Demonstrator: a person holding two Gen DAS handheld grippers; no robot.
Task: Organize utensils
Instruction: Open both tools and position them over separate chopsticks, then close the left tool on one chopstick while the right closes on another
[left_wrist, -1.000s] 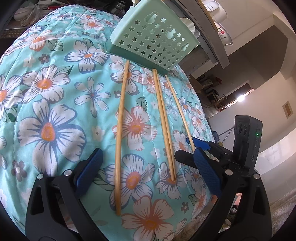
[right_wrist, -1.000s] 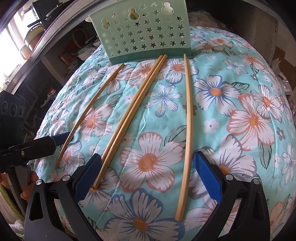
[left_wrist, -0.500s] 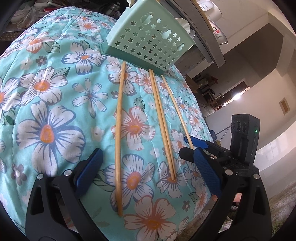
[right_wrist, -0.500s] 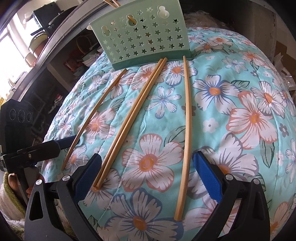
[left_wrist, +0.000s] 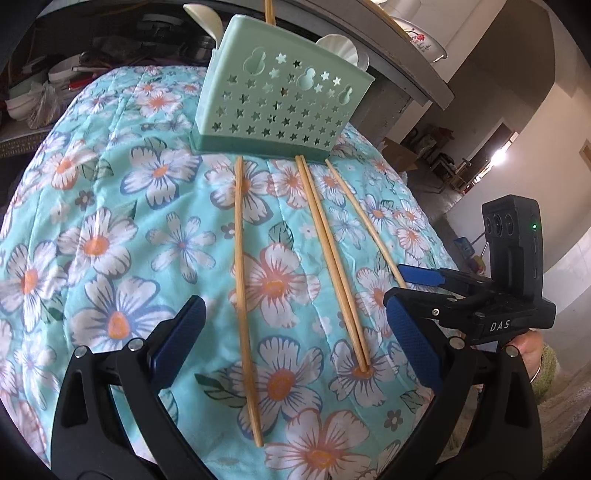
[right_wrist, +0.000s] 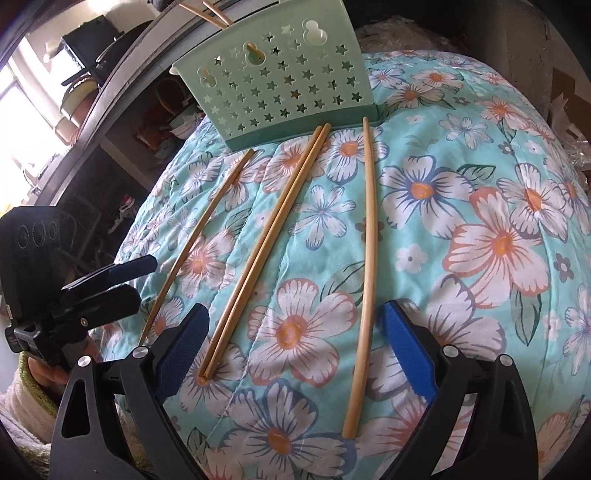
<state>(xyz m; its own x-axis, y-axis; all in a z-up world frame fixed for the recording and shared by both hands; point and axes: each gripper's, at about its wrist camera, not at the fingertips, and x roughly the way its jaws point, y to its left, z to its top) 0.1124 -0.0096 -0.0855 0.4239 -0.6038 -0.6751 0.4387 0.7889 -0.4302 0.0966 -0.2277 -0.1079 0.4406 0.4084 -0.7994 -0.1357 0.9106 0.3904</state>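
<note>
Jaws on both tools stand wide apart and hold nothing, though the right gripper (right_wrist: 291, 347) is starting to close a bit, with the near ends of the paired chopsticks (right_wrist: 264, 254) and the lone right chopstick (right_wrist: 367, 243) lying between its blue pads, untouched so far. The left gripper (left_wrist: 291, 339) hovers the same way over that pair and another single stick (left_wrist: 242, 280).

If it were me, I'd pick one stick, drop low and pinch it just up from the near end, because the floral quilt (right_wrist: 498, 206) is soft and a flat stick sinks in.

All four sticks lie lengthwise, running away from the grippers, far tips aimed at the foot of the mint star-holed holder (right_wrist: 280, 92), which stands at the far edge with a couple of sticks already poking out of it. The fourth stick (right_wrist: 192, 243) lies off to the left.
</note>
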